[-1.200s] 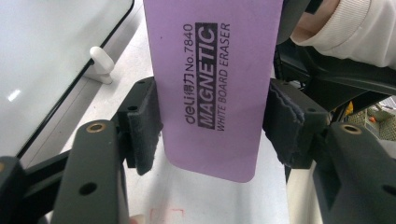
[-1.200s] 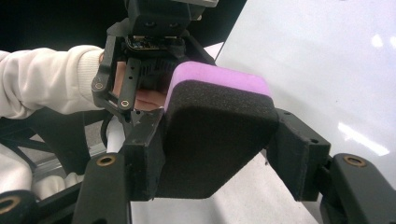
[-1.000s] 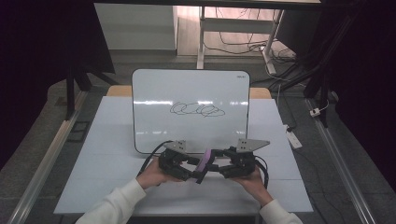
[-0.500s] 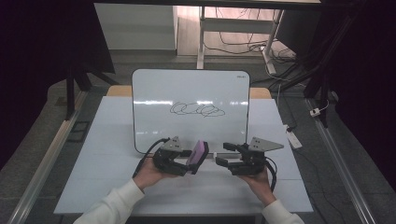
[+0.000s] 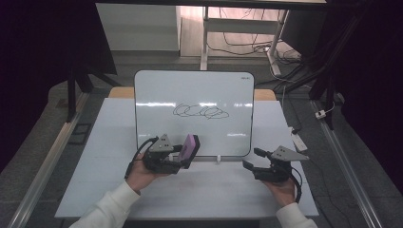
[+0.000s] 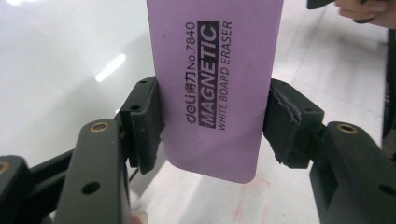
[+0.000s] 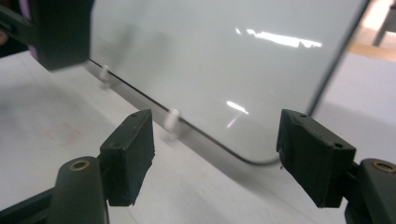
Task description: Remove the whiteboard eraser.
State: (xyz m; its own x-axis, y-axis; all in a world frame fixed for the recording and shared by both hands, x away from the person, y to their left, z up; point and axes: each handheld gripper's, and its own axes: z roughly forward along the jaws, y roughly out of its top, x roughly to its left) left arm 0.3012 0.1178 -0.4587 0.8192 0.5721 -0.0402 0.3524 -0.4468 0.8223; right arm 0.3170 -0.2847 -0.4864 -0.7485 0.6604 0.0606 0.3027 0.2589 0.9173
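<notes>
A whiteboard stands propped upright on the white table, with a black looping scribble near its middle. My left gripper is shut on a purple magnetic whiteboard eraser, held on edge just in front of the board's lower left part. In the left gripper view the eraser sits clamped between both pads, label facing the camera. My right gripper hovers open and empty near the board's lower right corner. The right gripper view shows that corner and the board's small white feet.
The table's front edge runs just below both hands. A faint reddish smear marks the table surface under the eraser. Beyond the table are a desk frame, cables on the floor and a white power strip at the right.
The two grippers were together around the eraser a second ago. They have parted: the left keeps the eraser and lifts it toward the board, the right has let go and moved right.
</notes>
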